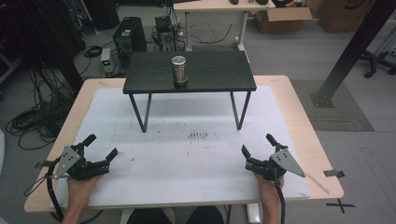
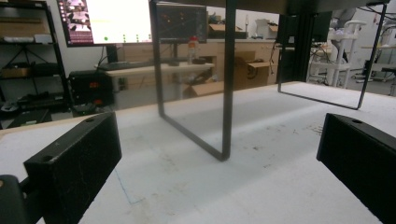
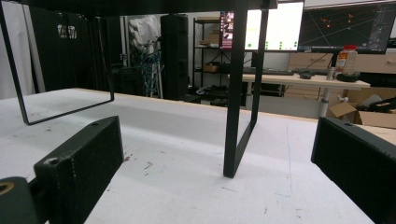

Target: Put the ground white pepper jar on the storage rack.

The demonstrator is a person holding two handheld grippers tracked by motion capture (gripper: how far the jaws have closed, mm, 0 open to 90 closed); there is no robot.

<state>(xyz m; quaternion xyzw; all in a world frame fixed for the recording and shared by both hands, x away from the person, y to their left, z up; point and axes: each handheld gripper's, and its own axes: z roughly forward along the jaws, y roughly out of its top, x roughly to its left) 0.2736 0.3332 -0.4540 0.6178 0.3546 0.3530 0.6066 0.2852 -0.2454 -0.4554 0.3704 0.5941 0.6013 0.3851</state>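
The shiny cylindrical metal canister [image 1: 179, 71] stands upright at the middle of the small black raised shelf [image 1: 219, 77], at twelve o'clock on the white table mat [image 1: 187, 158]. It looks untouched; all the handling remains. The left gripper [image 1: 100, 148] at seven o'clock and the right gripper [image 1: 257, 143] at five rest well apart from it, jaws spread and empty.

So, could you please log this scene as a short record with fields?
surface: white mat on a wooden table
stand: black shelf on thin legs, at the far half of the mat
can: metal can upright on the shelf, near its front edge
left gripper: open, holding nothing, low over the mat's near left
right gripper: open, holding nothing, low over the mat's near right
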